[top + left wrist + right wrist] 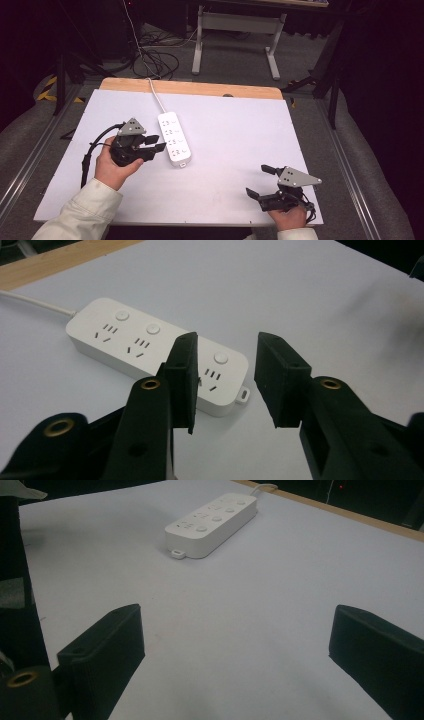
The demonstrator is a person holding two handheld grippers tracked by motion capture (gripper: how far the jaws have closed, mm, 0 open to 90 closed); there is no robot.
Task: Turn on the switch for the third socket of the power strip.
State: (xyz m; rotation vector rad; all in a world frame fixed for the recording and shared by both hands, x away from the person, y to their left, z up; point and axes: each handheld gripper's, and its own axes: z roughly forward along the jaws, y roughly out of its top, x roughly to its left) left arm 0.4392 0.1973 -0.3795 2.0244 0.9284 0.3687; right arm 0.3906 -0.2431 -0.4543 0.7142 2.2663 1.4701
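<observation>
A white power strip [174,139] is lying flat on the white tabletop [240,150], sockets and round buttons facing up. Its long body is running away from me toward the wooden far edge [190,88] of the table, with its white cord [156,95] trailing off over that edge.

power strip [150,352]: in the left gripper view one black jaw of the left tongs [225,382] covers part of its third socket group.
cord [156,96]: runs off the bench's far edge; its far end is too tangled among floor cables to follow.
right tongs [235,650]: both jaws cut off by the bottom and right edges of the right gripper view.
socket markings: too small to read in the high view.
right hand [286,217]: cut off at the bottom edge.
</observation>
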